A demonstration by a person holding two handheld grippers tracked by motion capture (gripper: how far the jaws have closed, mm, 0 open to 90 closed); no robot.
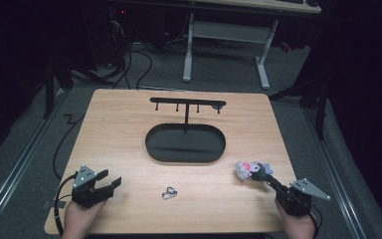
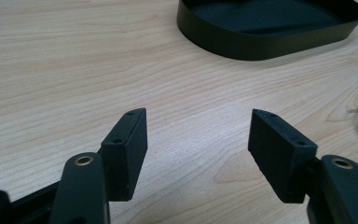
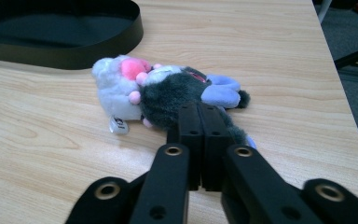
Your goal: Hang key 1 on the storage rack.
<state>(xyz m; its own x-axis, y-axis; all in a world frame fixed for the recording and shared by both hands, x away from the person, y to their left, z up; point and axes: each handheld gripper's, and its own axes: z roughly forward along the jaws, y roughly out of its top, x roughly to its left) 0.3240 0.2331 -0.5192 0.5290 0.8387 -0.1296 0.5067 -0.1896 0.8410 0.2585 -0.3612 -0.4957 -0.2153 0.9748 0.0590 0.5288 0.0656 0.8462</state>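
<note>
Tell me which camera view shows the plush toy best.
The right gripper view: the plush toy lies close up, grey, white and pink, with the right claw closed against its near side. The high view shows it small near the table's right edge.

A pale wooden counter [image 1: 129,129] carries a black oval metal tray with a hook stand [image 1: 185,143] at its middle. A small silver metal clip [image 1: 169,192] lies near the front edge. The right hand-held gripper [image 1: 267,179], jaws together, touches a grey-and-pink plush toy [image 1: 249,171] near the front right corner; the left hand-held gripper [image 1: 113,182] gapes near the front left corner.
</note>
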